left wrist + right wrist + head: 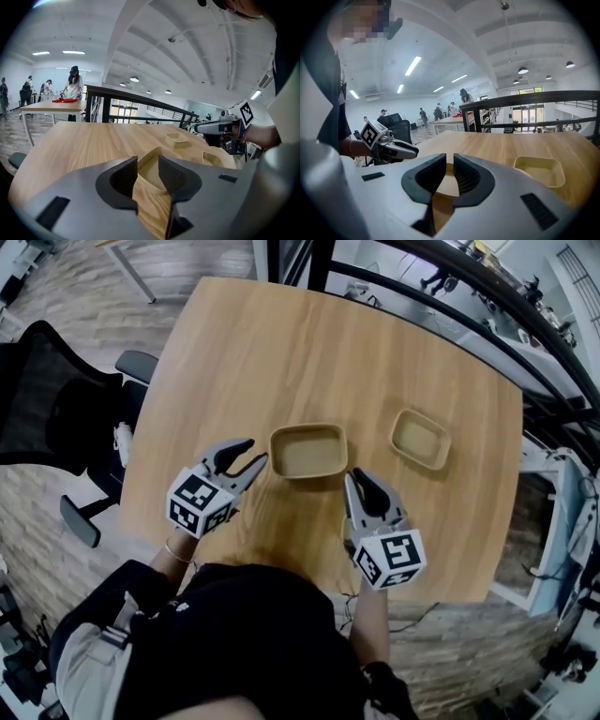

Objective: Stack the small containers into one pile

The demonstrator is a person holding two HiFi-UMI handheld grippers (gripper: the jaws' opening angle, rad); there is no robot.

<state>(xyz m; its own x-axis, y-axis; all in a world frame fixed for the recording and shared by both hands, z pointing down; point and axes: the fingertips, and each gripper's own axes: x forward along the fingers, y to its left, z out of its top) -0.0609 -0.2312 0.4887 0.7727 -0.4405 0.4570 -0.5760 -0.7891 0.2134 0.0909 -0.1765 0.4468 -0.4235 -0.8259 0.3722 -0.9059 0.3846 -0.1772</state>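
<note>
left gripper [257, 451] jaws open | right gripper [356, 474] jaws closed | centre container [308, 450], right container [420, 439] apart

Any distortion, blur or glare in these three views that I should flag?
Head view: evenly lit, sharp, table edges bowed by the wide lens. Left gripper view: strong fisheye, black corners. Right gripper view: same fisheye, ceiling lights bright.

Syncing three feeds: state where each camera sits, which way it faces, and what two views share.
Head view: on the head, steeply down at the table; left gripper, right gripper, torso show.
Left gripper view: along its open jaws, over the large container.
Right gripper view: along its shut jaws, past the small container.
Shared: each gripper view shows the other gripper.
</note>
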